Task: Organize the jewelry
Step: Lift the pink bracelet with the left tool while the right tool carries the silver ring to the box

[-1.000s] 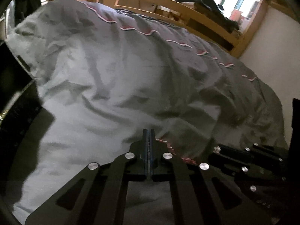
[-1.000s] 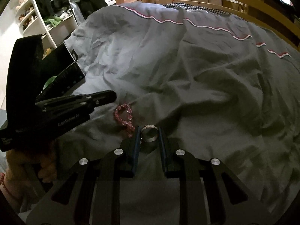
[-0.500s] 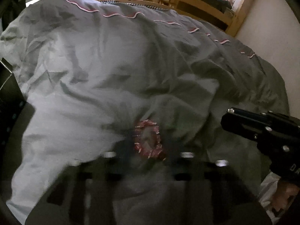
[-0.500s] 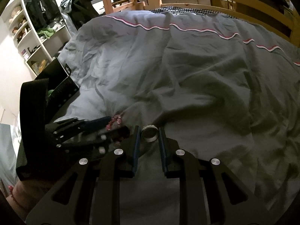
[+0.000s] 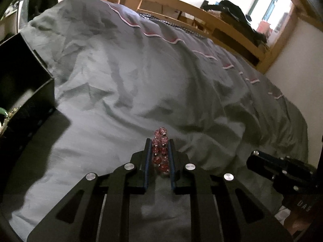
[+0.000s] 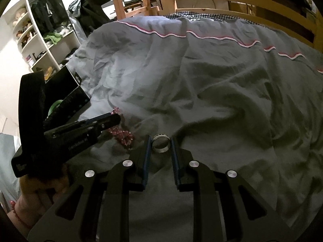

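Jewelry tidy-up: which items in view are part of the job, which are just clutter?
Job:
- pink bead bracelet, in left gripper
- silver ring, in right gripper
- black box

Clutter:
- grey duvet
- wooden bed frame
- white shelves

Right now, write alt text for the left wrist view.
The left gripper, jaws just closing, pinches a pink beaded bracelet over a rumpled grey duvet. An open black box sits left; the right gripper shows at right.
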Motion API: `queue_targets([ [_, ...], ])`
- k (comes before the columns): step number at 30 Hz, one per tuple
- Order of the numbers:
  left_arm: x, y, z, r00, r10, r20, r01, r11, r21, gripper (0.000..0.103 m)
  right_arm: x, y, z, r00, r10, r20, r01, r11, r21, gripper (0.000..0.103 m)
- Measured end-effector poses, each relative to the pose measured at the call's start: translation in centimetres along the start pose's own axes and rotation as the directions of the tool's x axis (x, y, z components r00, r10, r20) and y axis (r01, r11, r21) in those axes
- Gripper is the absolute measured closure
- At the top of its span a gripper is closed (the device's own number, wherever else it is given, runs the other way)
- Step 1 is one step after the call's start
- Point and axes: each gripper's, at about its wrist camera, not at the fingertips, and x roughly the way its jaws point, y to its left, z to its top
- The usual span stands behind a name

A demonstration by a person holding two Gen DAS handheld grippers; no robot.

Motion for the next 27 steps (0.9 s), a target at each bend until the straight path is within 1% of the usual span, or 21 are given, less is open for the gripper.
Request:
queue_targets([
  [3,-0.7,0.4,0.0,1.0,-0.002,0.014,0.002,1.0,-0.011,0.088,0.0,0.0,0.0,1.0,0.001,0.0,-0.001,1.0,-0.001,0.083],
  [8,-0.9,0.0,0.1,1.0,0.002,0.024,-0.001,1.0,-0.015,0.088,-0.1,0.2,0.1,1.0,0.0,0.001,0.0,1.0,-0.007,0.083],
  [12,-1.7,-0.6,0.0,0.999,0.005,0.044,-0.005,1.0,-0.004,0.088,-0.5,0.4,0.2,1.0,0.001,0.017,-0.001,1.0,-0.011,0.083],
  [18,-3.8,-1.3,0.1,0.997,-0.007,0.071,0.007,1.0,-0.001,0.088,-1.4,0.8,0.5,0.999,0.003,0.047,-0.002,1.0,-0.017,0.083],
  [21,-4.7,-1.6,0.0,0.997,-0.002,0.08,0.002,1.0,0.01,0.088,-1.8,1.1,0.6,0.998,0.006,0.061,-0.004,1.0,-0.021,0.083],
  [27,-6.7,-0.9,0.0,0.996,0.007,0.09,-0.007,1.0,0.001,0.088,-2.4,1.8,0.9,0.996,0.029,0.082,-0.026,0.999,-0.04,0.083],
])
